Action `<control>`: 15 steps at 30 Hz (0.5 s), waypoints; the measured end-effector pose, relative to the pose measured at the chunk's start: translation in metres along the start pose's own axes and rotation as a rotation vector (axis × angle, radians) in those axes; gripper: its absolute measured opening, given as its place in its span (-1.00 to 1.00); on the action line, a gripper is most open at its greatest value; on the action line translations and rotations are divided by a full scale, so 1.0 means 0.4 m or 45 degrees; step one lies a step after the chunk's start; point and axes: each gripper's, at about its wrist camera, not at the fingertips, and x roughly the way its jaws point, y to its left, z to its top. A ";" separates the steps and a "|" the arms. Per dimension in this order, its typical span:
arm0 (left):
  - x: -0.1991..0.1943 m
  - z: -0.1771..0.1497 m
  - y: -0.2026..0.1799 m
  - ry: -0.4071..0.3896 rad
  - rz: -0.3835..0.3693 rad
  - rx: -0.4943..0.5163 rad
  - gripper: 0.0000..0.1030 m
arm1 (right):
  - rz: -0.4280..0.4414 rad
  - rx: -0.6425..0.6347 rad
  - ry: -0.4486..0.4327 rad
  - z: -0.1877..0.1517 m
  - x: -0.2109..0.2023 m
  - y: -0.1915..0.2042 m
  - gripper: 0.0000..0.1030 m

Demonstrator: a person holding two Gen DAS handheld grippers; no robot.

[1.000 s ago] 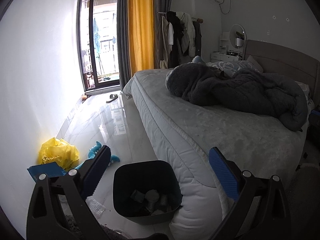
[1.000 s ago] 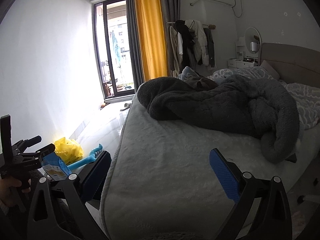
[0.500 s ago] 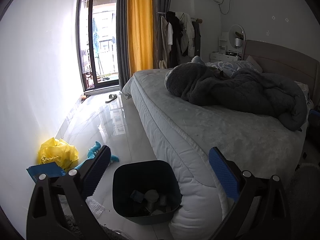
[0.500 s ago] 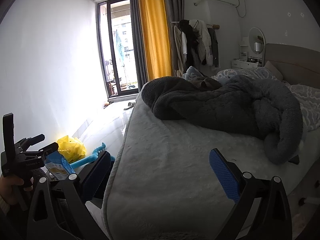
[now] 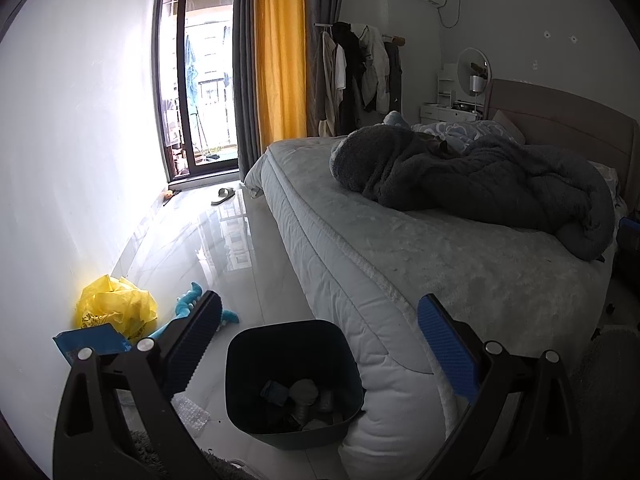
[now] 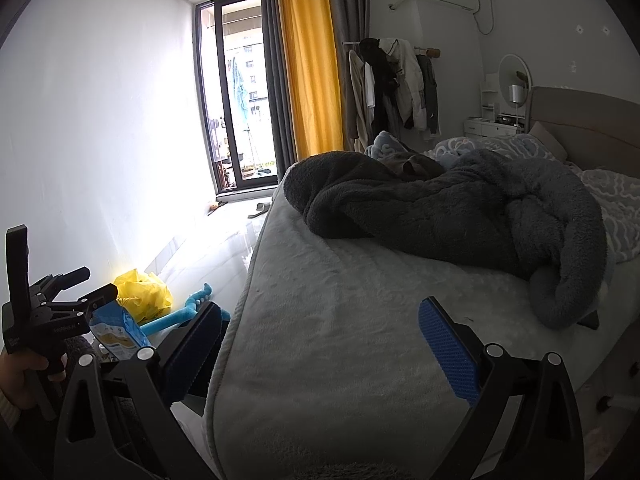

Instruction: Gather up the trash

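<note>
My left gripper is open, its blue pads spread wide above a dark bin on the floor beside the bed. Several crumpled bits of trash lie in the bin. A blue snack packet sits just outside the left finger; whether it touches the finger I cannot tell. A yellow plastic bag lies against the wall, and bubble wrap lies on the floor near the bin. My right gripper is open over the mattress, holding nothing. The right wrist view shows the left gripper beside the packet.
A bed with a heaped grey blanket fills the right side. A teal toy lies on the glossy floor, and a slipper sits near the balcony door. A hand grips the left gripper's handle.
The right wrist view has drifted, with bed and blanket sliding rightward. The left gripper stays almost still over the bin. Both grippers stay open.
</note>
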 end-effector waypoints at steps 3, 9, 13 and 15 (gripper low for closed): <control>0.000 0.001 0.000 0.000 0.000 -0.002 0.94 | 0.001 -0.001 0.000 0.001 0.000 -0.001 0.93; 0.000 0.001 0.002 0.001 -0.003 0.000 0.94 | 0.001 -0.001 0.000 0.002 0.000 -0.002 0.93; 0.000 0.001 0.003 0.000 -0.001 0.001 0.94 | 0.001 -0.002 0.001 0.002 0.000 -0.002 0.93; 0.000 0.001 0.002 0.000 -0.001 0.000 0.94 | 0.001 -0.001 0.001 0.002 0.000 -0.002 0.93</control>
